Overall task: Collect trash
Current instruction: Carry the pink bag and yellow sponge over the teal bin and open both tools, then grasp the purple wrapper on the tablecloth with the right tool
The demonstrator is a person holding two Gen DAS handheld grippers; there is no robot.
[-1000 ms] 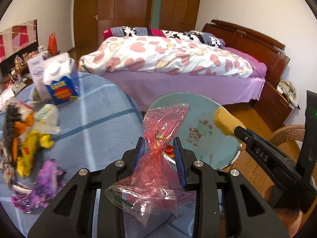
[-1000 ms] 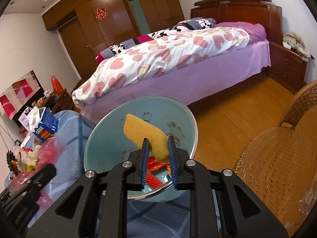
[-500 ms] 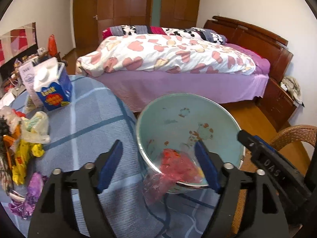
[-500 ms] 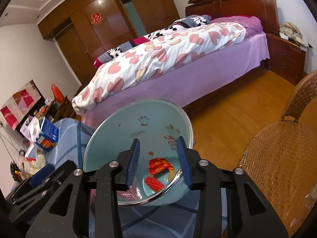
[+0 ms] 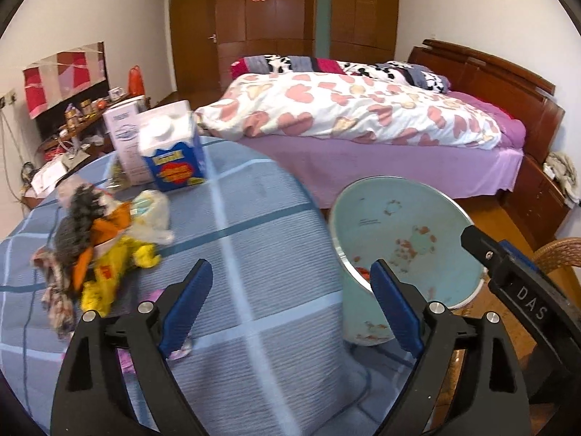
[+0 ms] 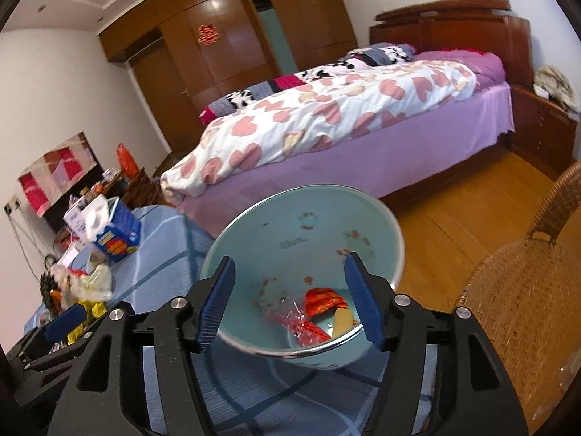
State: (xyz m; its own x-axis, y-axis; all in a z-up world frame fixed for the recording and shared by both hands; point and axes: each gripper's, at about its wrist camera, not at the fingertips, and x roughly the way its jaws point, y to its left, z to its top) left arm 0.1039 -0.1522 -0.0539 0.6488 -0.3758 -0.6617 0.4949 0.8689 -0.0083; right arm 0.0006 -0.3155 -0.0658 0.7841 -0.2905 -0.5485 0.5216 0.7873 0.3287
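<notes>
Trash is lying in two places around one pale teal metal bin [image 6: 308, 232]. Inside the bin I am counting three pieces: one crumpled red plastic bag [image 6: 290, 318], one red-and-orange wrapper [image 6: 325, 299] and one yellow sponge [image 6: 342, 321], all at the bottom. On the round table with the blue checked cloth [image 5: 254, 254], left of the bin, one loose heap of wrappers [image 5: 98, 254] is waiting, yellow, orange, white and dark pieces tangled too closely for me to count.

Beyond that heap, two cartons are standing upright, touching: one blue-and-white milk carton [image 5: 172, 152] and one pale grey carton [image 5: 125, 141] behind it.

I am holding my left gripper [image 5: 290, 299] above the cloth just beside the bin's rim, and its jaws have just been opening; they are standing wide apart with nothing between them. My right gripper [image 6: 288, 298] is hovering over the mouth of the bin, its jaws likewise having just been spreading, gaping and empty, the three dropped pieces lying below them.

One brown wicker chair [image 6: 526, 290] is standing to the right of the bin, and one bed with a heart-print duvet [image 6: 326, 109] is lying beyond it.
</notes>
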